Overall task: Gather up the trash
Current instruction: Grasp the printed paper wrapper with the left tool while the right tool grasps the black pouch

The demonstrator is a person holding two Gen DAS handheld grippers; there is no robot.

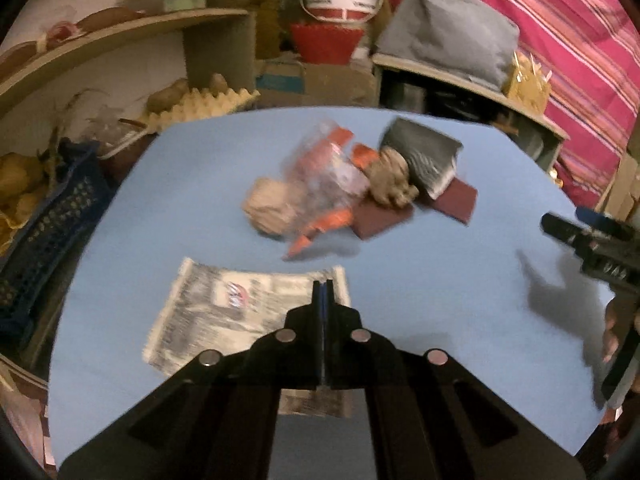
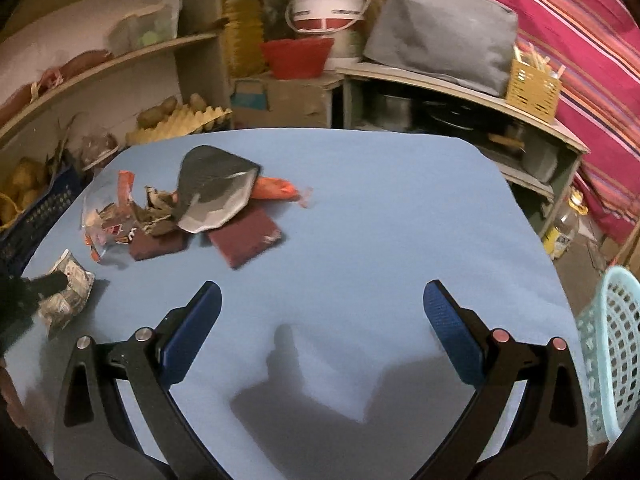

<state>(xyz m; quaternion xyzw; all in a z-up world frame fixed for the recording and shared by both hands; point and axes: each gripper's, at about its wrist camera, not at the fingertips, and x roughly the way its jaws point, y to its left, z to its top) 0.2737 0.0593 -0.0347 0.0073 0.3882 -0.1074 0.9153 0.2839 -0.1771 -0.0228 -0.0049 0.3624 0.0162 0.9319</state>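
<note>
My left gripper point(image 1: 323, 286) is shut on a sheet of newspaper point(image 1: 224, 316) and holds it over the blue table point(image 1: 440, 280); the paper also shows at the left of the right wrist view point(image 2: 68, 292). Beyond it lies a trash pile: a crumpled paper ball point(image 1: 272, 208), a clear plastic wrapper point(image 1: 332, 172), orange scraps point(image 1: 328, 224), a grey pouch point(image 1: 424, 156) and maroon pieces point(image 1: 452, 198). The pile sits left of centre in the right wrist view, with the grey pouch point(image 2: 212, 188) on top. My right gripper point(image 2: 322, 304) is open and empty over bare table.
A light blue laundry basket point(image 2: 612, 352) stands at the table's right edge. A dark blue crate point(image 1: 48, 232) with potatoes sits off the left edge. Shelves, a white bucket point(image 2: 326, 4), a red bowl point(image 2: 296, 56) and a grey bag point(image 2: 440, 28) lie behind.
</note>
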